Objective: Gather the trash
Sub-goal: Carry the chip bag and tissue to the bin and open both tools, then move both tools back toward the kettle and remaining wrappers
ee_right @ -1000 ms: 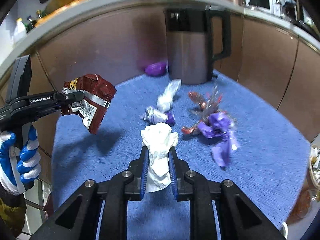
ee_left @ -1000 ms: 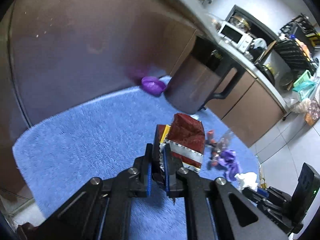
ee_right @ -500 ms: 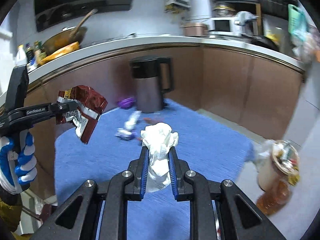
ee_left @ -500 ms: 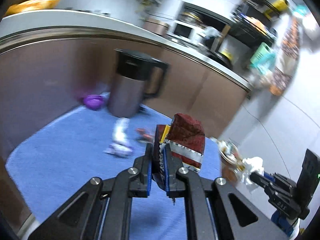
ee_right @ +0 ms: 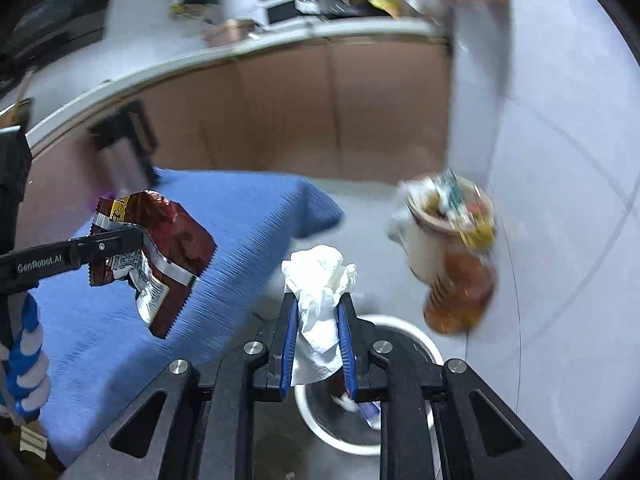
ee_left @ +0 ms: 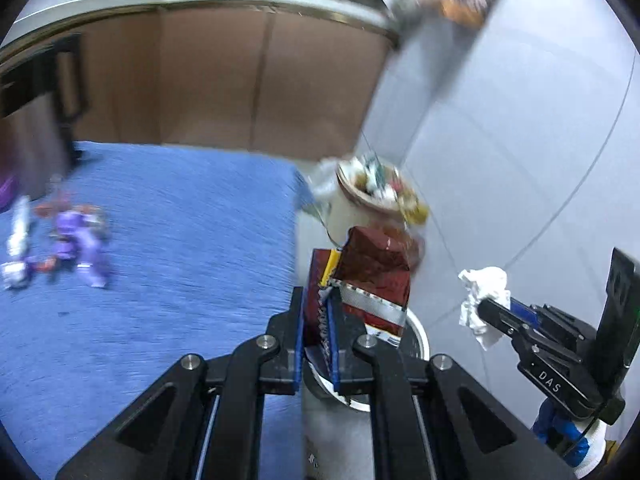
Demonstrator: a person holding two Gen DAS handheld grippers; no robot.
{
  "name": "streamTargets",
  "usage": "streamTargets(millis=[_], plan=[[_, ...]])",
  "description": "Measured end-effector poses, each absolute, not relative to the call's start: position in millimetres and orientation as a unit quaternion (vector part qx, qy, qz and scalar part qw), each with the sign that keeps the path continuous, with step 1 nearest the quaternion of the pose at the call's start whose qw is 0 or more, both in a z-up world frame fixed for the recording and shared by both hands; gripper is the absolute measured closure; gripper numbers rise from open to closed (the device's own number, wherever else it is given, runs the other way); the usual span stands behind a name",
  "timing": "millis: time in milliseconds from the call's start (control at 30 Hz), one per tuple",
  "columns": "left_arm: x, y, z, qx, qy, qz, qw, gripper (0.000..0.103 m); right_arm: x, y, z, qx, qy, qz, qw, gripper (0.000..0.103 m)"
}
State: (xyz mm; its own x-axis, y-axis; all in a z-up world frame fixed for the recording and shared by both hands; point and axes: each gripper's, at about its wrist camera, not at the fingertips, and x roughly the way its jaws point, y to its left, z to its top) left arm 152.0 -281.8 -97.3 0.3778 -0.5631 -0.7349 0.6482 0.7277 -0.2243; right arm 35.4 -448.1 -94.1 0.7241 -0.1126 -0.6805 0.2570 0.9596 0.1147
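Jaws on both grippers clamped on trash: left gripper [ee_left: 318,344] pinches a crumpled dark-red snack wrapper [ee_left: 374,276], right gripper [ee_right: 318,344] pinches a wadded white tissue [ee_right: 320,292]. Blue rug [ee_left: 160,280] covers the floor to the left; pale tiled floor [ee_left: 520,160] to the right. Brown cabinet fronts [ee_right: 320,112] run behind the rug's far edge. White-rimmed bin [ee_right: 340,436] sits just off the rug's right edge, directly below both grippers. An overfilled cup of rubbish [ee_right: 448,216] stands on the tiles, blurred. Purple wrappers [ee_left: 76,236] and other scraps lie near the rug's left edge.
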Motion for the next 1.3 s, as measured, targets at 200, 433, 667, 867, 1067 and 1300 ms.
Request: streamTargets(millis=[200, 433, 667, 867, 1067, 1300], plan=[[144.7, -361.7, -145.8, 0.109, 0.452, -0.371, 0.804, 0.092, 35.4, -490.1, -147.7, 0.143, 0.394, -0.129, 0.899, 0.082], [150.9, -404.6, -187.1, 0.106, 0.488, -0.384, 0.777, 0.087, 34.7, -522.5, -188.8, 0.176, 0.418, -0.151, 0.878, 0.073], [153.2, -409.6, -193.3, 0.087, 0.499, -0.397, 0.765, 0.055, 35.3, -536.3, -206.8, 0.182, 0.434, -0.170, 0.866, 0.055], [145.6, -389.2, -160.0, 0.072, 0.466, -0.410, 0.780, 0.055, 28.0, -537.8, -194.2, 0.187, 0.418, -0.177, 0.871, 0.054], [133.0, -348.1, -103.3, 0.056, 0.406, -0.407, 0.817, 0.055, 17.3, -521.1, -141.2, 0.168, 0.372, -0.178, 0.896, 0.054], [127.3, -284.9, -50.7, 0.022, 0.351, -0.390, 0.851, 0.055, 8.9, -475.1, -63.9, 0.130, 0.305, -0.157, 0.930, 0.050]])
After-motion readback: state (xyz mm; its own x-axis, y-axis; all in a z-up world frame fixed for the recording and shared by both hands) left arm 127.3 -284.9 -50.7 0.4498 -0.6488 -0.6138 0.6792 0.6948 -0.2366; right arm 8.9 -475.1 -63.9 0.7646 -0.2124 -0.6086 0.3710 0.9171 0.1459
